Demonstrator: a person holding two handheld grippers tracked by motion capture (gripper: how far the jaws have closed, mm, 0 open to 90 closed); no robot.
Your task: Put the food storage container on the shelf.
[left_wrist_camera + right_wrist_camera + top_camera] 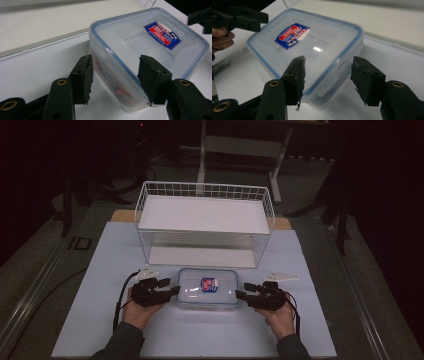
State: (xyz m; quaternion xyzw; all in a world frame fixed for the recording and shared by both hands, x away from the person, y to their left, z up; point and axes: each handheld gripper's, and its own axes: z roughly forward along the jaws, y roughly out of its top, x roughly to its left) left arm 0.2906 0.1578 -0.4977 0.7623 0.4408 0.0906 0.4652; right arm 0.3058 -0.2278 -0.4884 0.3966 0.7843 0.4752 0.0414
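Box [208,288] is the thing in hand: a clear box with a blue-edged lid and a red and blue sticker [209,284] on top. It is set flat on the white mat [100,270], just in front of the wire rack [205,222]. Its long side is laid left to right, so one short end is turned to each hand.

The left gripper [174,290] is held at the left end of the box, and the right gripper [239,295] is held at the right end. Both are seen very close to the box, and neither is clearly nearer than the other.

In the left gripper view, the fingers [83,75] are spread apart, and the near corner of the box [130,60] is seen between them. It cannot be told if one pad is touching the wall. In the right gripper view, the fingers [367,80] are spread apart too, and the box [312,50] with its side clip is seen between them. Nothing is squeezed yet.

The box is thought to be meant for the rack behind it. For a lift, each gripper would likely have to be pushed a little toward the middle of the box and then closed on its end. If only one end is pinched, the box could be tipped.
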